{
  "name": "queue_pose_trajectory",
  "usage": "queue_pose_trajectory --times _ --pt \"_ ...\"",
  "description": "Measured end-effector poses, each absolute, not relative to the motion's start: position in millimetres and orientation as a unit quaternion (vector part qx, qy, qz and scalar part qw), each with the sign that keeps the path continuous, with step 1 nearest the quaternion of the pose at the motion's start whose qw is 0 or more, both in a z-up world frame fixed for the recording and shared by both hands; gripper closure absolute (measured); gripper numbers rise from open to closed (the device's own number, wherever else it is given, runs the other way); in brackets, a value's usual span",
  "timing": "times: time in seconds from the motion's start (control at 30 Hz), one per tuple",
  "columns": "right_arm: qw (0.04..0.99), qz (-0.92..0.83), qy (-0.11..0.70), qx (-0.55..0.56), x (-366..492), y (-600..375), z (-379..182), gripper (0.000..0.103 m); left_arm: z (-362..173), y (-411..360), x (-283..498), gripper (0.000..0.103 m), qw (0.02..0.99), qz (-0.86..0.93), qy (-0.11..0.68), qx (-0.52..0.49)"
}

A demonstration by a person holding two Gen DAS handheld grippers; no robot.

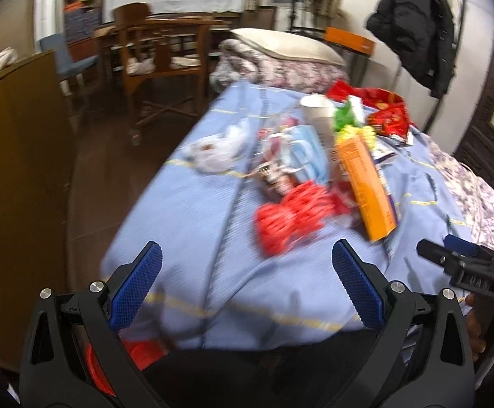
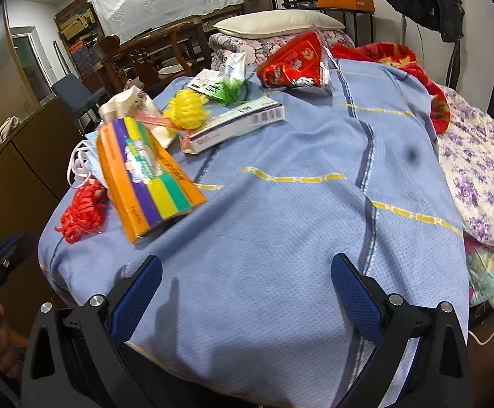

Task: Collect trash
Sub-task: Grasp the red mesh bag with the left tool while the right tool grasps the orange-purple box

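Bed [image 2: 281, 204] with litter upper left; both grippers [image 1: 247, 285] [image 2: 247, 292] agape, empty; loose net [image 2: 83, 210] may snag.

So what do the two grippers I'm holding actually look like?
Both match. The left gripper and the right gripper each have a black plastic frame with triangular cut-outs and round silver bolts at the joints. The two fingers carry blue pads with a fine gridded texture. No cables or sleeves can be made out.

Green character "绿" on white-green packet [image 2: 213, 85]; other print illegible.
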State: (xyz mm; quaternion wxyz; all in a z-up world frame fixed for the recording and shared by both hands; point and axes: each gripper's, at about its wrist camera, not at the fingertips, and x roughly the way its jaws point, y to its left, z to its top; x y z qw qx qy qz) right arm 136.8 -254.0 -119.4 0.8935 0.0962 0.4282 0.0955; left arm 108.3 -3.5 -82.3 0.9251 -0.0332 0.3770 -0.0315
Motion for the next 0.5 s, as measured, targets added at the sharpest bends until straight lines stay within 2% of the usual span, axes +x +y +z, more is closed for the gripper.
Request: queue_pose_trajectory --times 0.13,0.27,0.37,0.47,0.5 --pt "0.894 0.108 0.428 0.081 134.9 -253.0 -120.6 0.004 -94.2 -20.6 139.0 0.007 0.92 -0.049 0.388 -0.021" --pt "0.901 0.093 0.423 -0.003 129.8 -233.6 -126.3 0.004 -103.0 -26.8 157.0 0.007 0.918 -0.058 0.392 -0.018" --pt "0.909 0.093 0.406 -0.01 124.3 -233.4 -128.1 0.004 -106.9 -31.1 166.3 0.014 0.919 -0.069 0.389 -0.005" --pt "0.911 0.102 0.399 -0.013 122.5 -235.4 -127.4 0.004 -111.7 -33.4 172.9 0.036 0.917 -0.097 0.387 0.008" --pt "0.911 0.104 0.399 -0.012 122.5 -236.7 -126.6 0.005 -112.9 -33.4 174.3 0.048 0.914 -0.106 0.391 0.006"
